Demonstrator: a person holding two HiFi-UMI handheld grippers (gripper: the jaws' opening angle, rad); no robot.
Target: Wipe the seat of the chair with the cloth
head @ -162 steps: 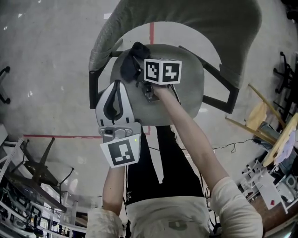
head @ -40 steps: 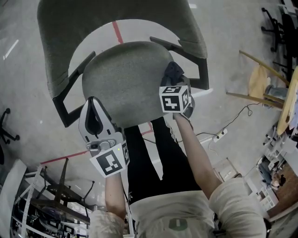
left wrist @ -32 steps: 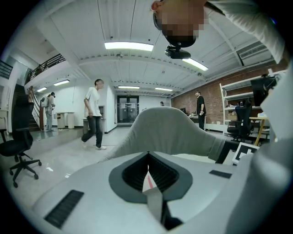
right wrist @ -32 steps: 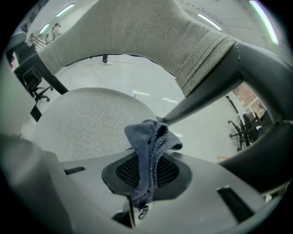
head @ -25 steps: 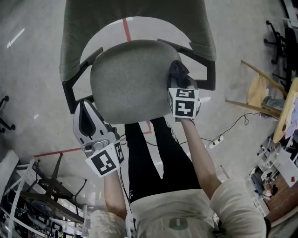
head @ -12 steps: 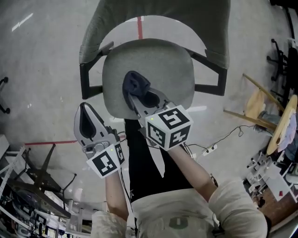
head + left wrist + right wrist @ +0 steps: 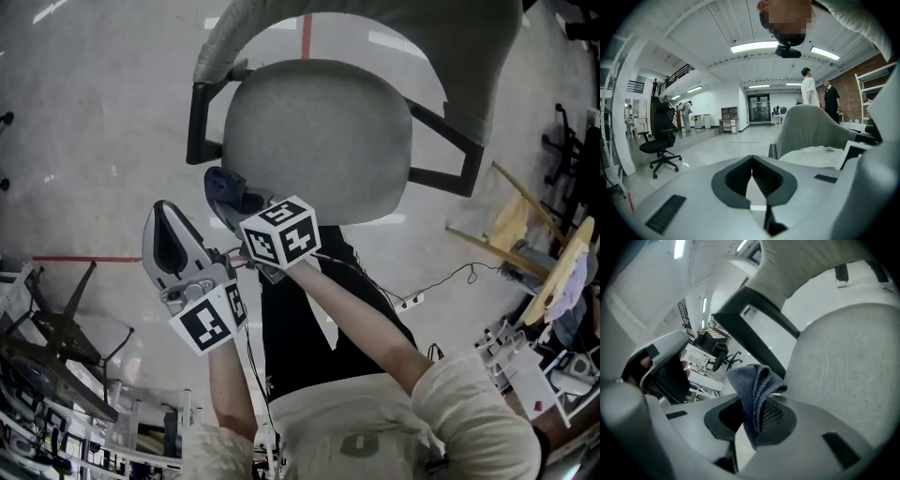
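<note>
The right claw (image 7: pixel 752 405) is clenched on the dark blue cloth (image 7: pixel 221 184). A fold of it stands up between the jaws, just beside the near left edge of the chair's grey seat (image 7: pixel 319 141) and not out on its middle. The left claw (image 7: pixel 751 161) is pressed closed on nothing, held near the right one and clear of the seat.

move | right gripper (image 7: pixel 236 204) carried cloth (image 7: pixel 221 181) left | apparently off seat (image 7: pixel 319 131) edge

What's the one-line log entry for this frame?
right gripper: shut on cloth | cloth: beside seat edge | left gripper: shut, empty
</note>
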